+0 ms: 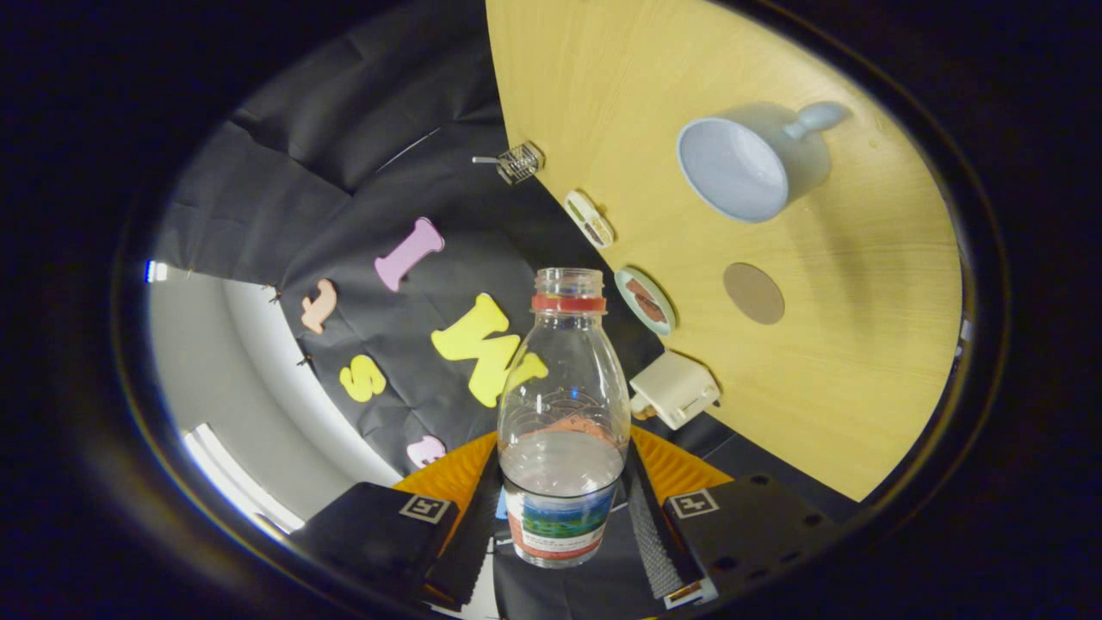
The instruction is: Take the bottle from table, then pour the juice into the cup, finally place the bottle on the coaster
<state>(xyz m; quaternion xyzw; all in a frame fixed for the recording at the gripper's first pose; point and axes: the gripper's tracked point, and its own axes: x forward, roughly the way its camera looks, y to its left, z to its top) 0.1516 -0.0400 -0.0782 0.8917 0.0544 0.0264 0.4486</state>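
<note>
- In the gripper view I see the gripper [564, 517] clamped on the bottle [564, 413]: both fingers press against its lower body, one on each side, at the height of the label.
- The bottle is clear plastic, with no cap on its open mouth and a red ring just under the threads. Clear liquid fills only its lower part; above that line I see through the plastic.
- My view is rolled over, so the wooden table [861, 344] appears as a tilted surface beyond the fingers and to one side of the bottle, which is lifted off it against the dark cloth wall.
- The cup [742, 168] is a pale blue mug resting on the table, well apart from the bottle. Its mouth faces my camera, its handle points away from the bottle, and its inside looks empty as far as I can tell.
- The coaster [753, 293] is a flat brown disc lying bare on the table, between the cup and the bottle's neck.
- Along the table's edge nearest the cloth I see a small wire basket [518, 162], two little round dishes [590, 220] [645, 300] and a cream-coloured box [674, 389] just beside the bottle's shoulder.
</note>
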